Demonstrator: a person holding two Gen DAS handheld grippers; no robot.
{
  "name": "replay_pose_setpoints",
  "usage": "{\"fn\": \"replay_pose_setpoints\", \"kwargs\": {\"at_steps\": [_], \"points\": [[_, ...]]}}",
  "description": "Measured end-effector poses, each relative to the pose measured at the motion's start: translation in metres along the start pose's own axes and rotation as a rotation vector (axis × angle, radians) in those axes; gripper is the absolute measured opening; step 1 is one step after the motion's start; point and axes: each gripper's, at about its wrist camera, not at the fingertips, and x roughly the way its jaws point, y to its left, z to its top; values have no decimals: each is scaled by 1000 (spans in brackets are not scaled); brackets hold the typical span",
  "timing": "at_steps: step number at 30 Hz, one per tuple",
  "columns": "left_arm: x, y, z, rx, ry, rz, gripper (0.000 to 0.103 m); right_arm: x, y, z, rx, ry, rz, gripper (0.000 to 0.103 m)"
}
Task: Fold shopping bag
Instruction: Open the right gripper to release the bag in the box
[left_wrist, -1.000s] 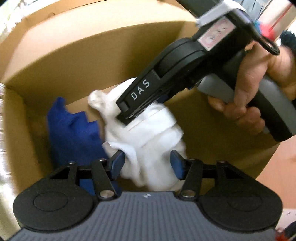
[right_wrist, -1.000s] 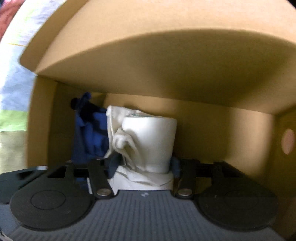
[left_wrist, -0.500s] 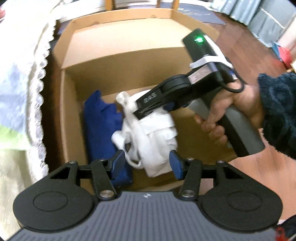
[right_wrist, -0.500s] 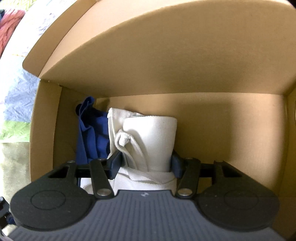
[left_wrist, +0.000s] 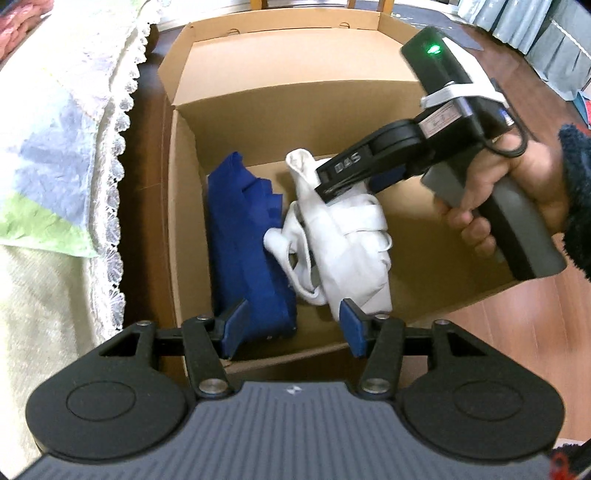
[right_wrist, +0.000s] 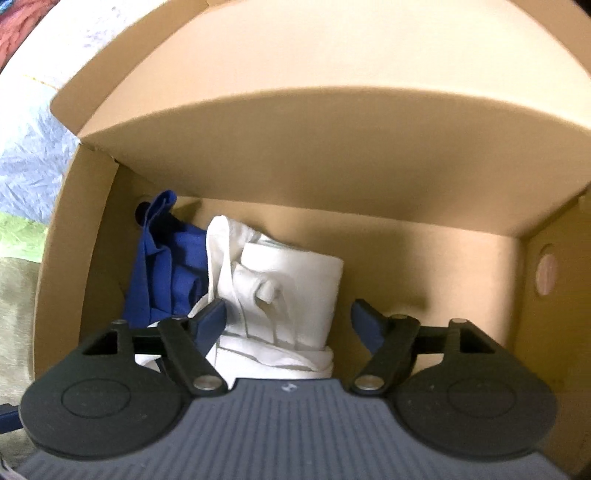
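White shopping bag (right_wrist: 280, 295): rolled, strap-wrapped bundle, inside cardboard box (left_wrist: 280, 110) beside blue bag (left_wrist: 247, 236). Right tool (right_wrist: 288, 317) wide, straddling bundle. Left tool (left_wrist: 291, 325) wide, empty.

An open cardboard box (left_wrist: 184, 229) stands on a wooden floor (left_wrist: 509, 332), its flaps raised. A lace-edged white cloth (left_wrist: 107, 122) with blue and green patches hangs just beside its left wall. Pale teal panels (left_wrist: 554, 48) line the far right corner.
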Motion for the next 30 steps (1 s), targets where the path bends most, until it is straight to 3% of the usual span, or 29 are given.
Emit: {"fn": "replay_pose_setpoints", "kwargs": {"at_steps": [14,20,24,30], "points": [[-20,-13,-20,-20,-22,53,63,-31,-18,5,3,-77,17,75],[-35,-15,-25,-70,-55,77,66,-76,-18,-27,-52,-134,18,77],[-54,-21,-30,-96,-97,124,74,-114,-13,-58,-115,-169,18,81],[-88,-27,-40,-162,-175,92,79,-174,-14,-101,-194,-196,9,90]]}}
